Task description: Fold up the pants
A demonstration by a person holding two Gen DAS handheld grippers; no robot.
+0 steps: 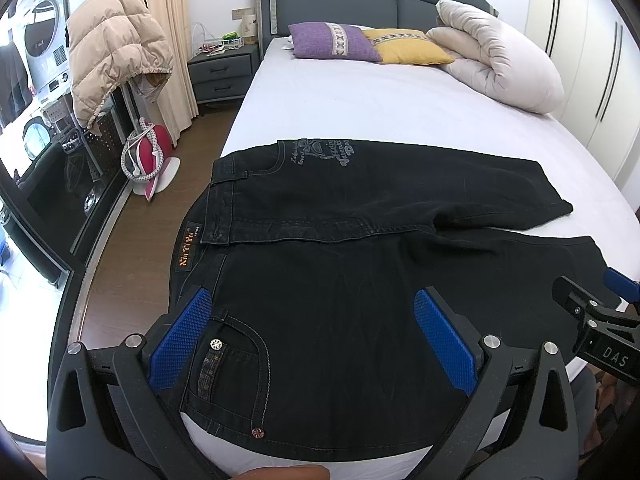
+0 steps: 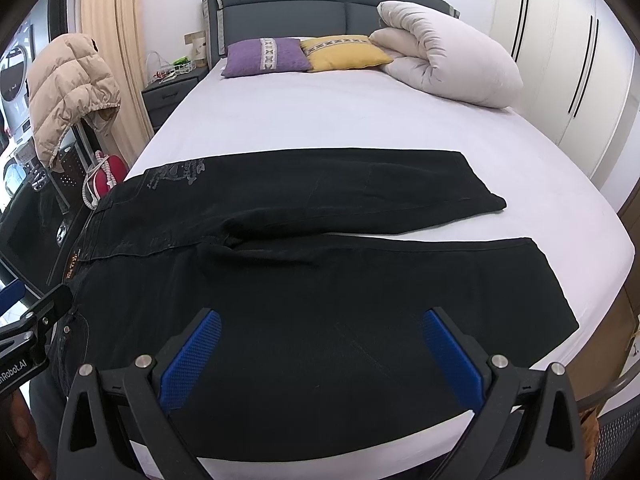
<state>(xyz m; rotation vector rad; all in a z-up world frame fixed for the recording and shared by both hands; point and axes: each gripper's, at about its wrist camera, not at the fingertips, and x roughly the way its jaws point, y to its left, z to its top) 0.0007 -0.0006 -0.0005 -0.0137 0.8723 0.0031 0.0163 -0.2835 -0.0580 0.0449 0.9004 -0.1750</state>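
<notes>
Black jeans (image 1: pixel 340 280) lie spread flat across the foot of the bed, waistband to the left, both legs running right; they also show in the right wrist view (image 2: pixel 320 280). The far leg (image 2: pixel 360 188) and near leg (image 2: pixel 400 288) lie apart at the hems. My left gripper (image 1: pixel 312 312) is open, hovering over the near hip and front pocket (image 1: pixel 232 368). My right gripper (image 2: pixel 320 332) is open over the near leg's thigh. Neither holds cloth. The right gripper also shows at the left view's right edge (image 1: pixel 592 312).
The white bed sheet (image 2: pixel 320 120) stretches beyond the jeans. A purple pillow (image 2: pixel 264 56), yellow pillow (image 2: pixel 348 52) and rolled duvet (image 2: pixel 444 56) lie at the headboard. A nightstand (image 1: pixel 220 72), beige jacket (image 1: pixel 116 48) and red iron (image 1: pixel 148 152) stand left. Wardrobe doors (image 2: pixel 560 60) are right.
</notes>
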